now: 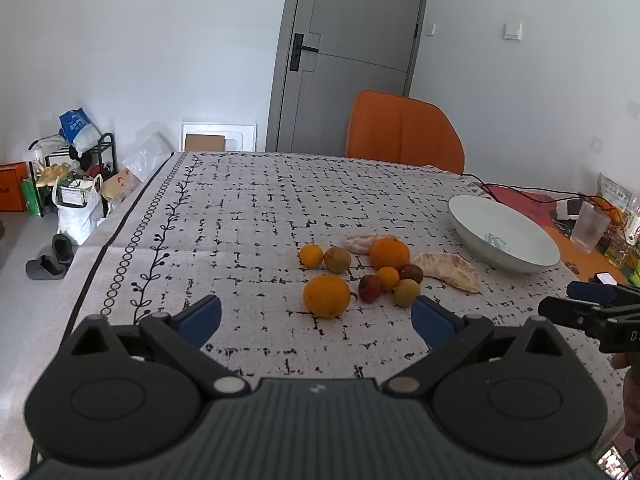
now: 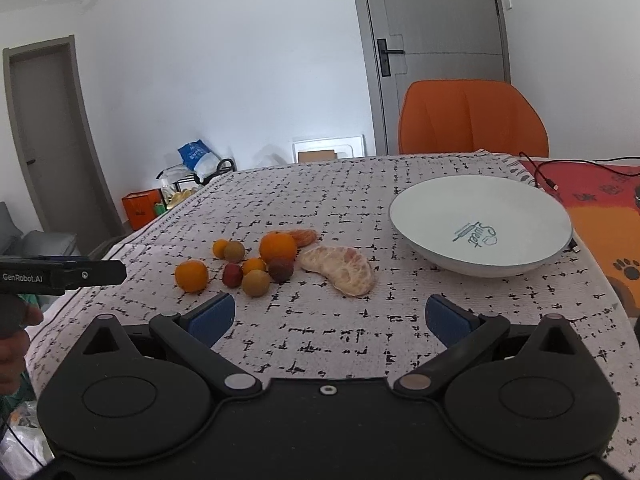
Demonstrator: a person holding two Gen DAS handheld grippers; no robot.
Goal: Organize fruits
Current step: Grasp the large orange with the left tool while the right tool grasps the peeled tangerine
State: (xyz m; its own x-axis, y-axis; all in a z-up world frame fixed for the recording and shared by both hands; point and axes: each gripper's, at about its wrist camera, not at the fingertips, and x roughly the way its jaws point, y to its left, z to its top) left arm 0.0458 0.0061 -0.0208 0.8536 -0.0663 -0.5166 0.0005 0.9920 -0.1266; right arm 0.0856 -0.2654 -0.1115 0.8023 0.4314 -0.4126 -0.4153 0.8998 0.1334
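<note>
A cluster of fruit lies on the patterned tablecloth [image 1: 248,216]: a large orange [image 1: 326,295] nearest, another orange [image 1: 389,253] behind, small oranges, brown and dark red small fruits, and two peeled pomelo pieces [image 1: 448,268]. A white bowl [image 1: 502,232] stands empty to their right. My left gripper [image 1: 316,318] is open just short of the nearest orange. My right gripper [image 2: 330,314] is open, with the big pomelo piece [image 2: 340,268] a little ahead of it and the bowl [image 2: 480,226] ahead right. Each gripper shows at the edge of the other's view.
An orange chair [image 1: 404,132] stands at the table's far side. Cables, a plastic cup [image 1: 590,226] and bottles crowd the right edge by a red mat [image 2: 600,192]. Bags, a rack and slippers lie on the floor to the left. A grey door is behind.
</note>
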